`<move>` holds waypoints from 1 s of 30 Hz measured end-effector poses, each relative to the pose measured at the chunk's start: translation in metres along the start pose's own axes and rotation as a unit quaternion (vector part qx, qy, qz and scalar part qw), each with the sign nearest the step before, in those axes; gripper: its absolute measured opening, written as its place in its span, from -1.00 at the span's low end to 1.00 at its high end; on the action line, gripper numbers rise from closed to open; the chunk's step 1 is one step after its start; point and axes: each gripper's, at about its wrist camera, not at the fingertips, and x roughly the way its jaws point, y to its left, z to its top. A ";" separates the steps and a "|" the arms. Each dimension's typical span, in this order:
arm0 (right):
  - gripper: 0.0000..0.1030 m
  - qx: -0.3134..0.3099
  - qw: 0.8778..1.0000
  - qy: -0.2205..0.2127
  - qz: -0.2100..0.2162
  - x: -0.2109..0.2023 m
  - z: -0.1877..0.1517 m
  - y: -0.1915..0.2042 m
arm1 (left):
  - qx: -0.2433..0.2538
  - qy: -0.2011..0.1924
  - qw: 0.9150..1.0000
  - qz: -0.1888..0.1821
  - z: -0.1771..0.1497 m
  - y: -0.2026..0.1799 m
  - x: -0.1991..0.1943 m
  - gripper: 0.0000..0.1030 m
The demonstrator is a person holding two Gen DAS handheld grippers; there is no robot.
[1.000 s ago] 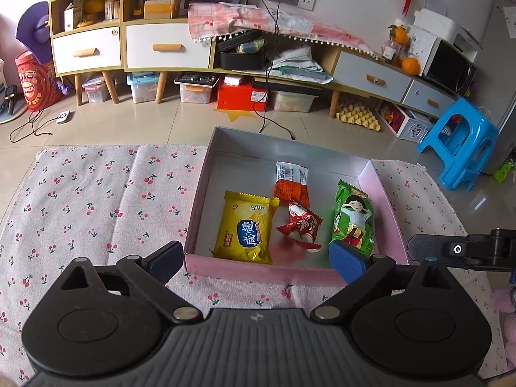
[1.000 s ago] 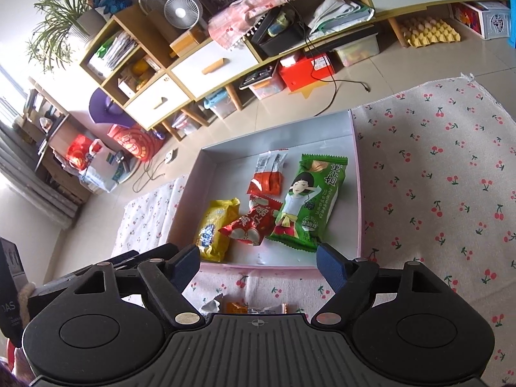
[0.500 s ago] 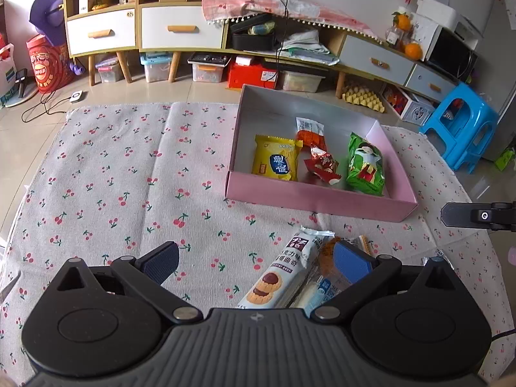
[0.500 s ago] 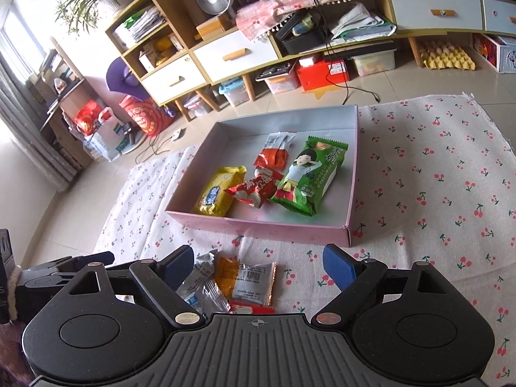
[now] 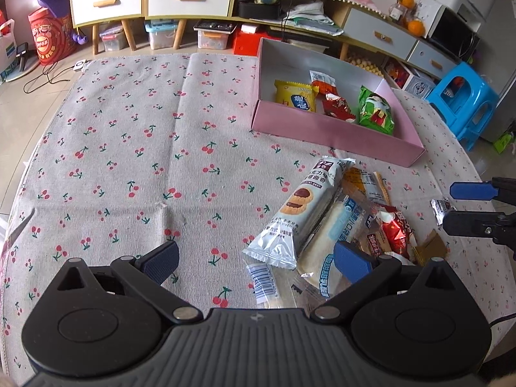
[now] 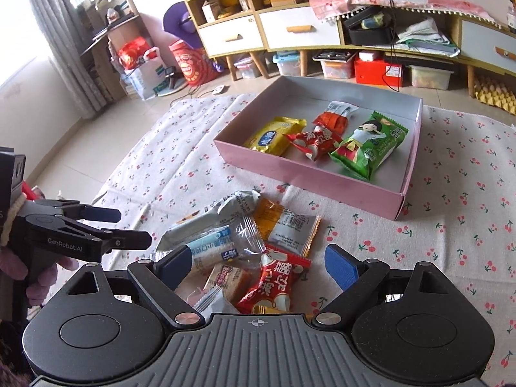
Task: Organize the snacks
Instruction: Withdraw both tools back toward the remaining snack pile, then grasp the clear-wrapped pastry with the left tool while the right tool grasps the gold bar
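A pink box [image 5: 335, 135] stands on the cherry-print cloth and holds a yellow packet [image 5: 296, 96], two red ones and a green packet [image 5: 375, 114]. A pile of loose snacks lies in front of it: a long pale cookie packet [image 5: 303, 209], a white-blue packet [image 5: 338, 235], an orange one [image 6: 283, 222] and a red packet [image 6: 277, 283]. My left gripper [image 5: 256, 259] hangs open over the pile's left end. My right gripper [image 6: 258, 266] is open above the red packet, its pads touching nothing. The box [image 6: 306, 174] lies beyond the pile.
The cherry-print cloth [image 5: 129, 148] stretches wide to the left. A gloved hand [image 6: 38, 277] holds the left gripper [image 6: 129, 225]. A blue stool [image 5: 464, 103] stands right of the cloth. Drawer cabinets [image 5: 180, 0] and floor bins line the back.
Both grippers have drawn back from the box toward the near side, bringing the loose snack pile into view. The right gripper has rolled level and its jaws have spread wider.
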 end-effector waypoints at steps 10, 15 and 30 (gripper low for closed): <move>0.78 -0.164 0.985 0.055 -0.020 -0.003 -0.040 0.001 | 0.011 0.060 0.998 -0.020 -0.032 -0.009 0.011 0.74; 0.78 -0.240 0.964 0.084 -0.073 0.011 -0.059 0.004 | 0.017 0.062 0.998 -0.006 -0.032 -0.014 0.012 0.61; 0.77 -0.166 0.980 0.080 -0.081 0.036 -0.050 -0.022 | 0.086 0.080 0.992 0.055 -0.026 -0.017 0.014 0.04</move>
